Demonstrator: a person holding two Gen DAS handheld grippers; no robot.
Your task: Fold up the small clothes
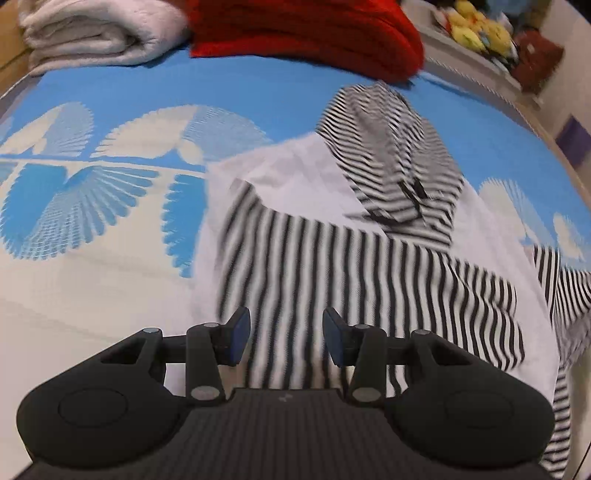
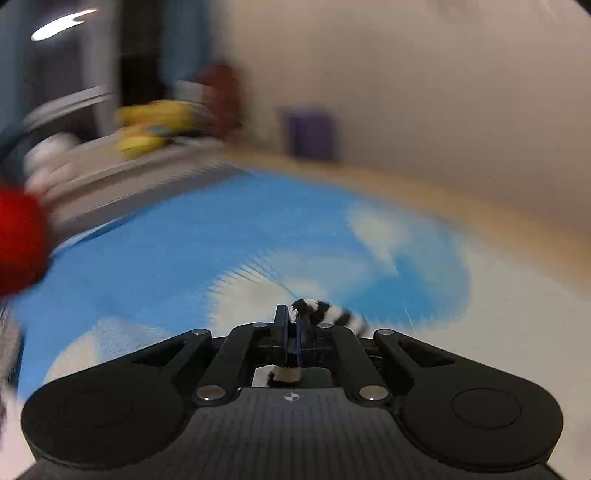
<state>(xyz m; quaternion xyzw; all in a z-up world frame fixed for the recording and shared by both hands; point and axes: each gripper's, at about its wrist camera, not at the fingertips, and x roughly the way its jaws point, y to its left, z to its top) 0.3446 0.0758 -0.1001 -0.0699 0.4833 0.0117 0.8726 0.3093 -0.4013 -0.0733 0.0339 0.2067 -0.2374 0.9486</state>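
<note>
A small black-and-white striped garment (image 1: 332, 251) with a white panel lies spread on the blue-and-white patterned bed cover (image 1: 110, 184), its hood-like part folded at the far side. My left gripper (image 1: 286, 334) is open and empty, hovering over the garment's near edge. My right gripper (image 2: 292, 325) is shut on a bunched striped piece of the garment (image 2: 332, 314) and holds it above the bed cover (image 2: 166, 258). The right wrist view is blurred by motion.
A folded white towel (image 1: 92, 33) and a red blanket (image 1: 306, 33) lie at the far edge of the bed; the red blanket (image 2: 18, 240) shows at the left in the right wrist view. Yellow plush toys (image 1: 480, 29) sit on a shelf beyond.
</note>
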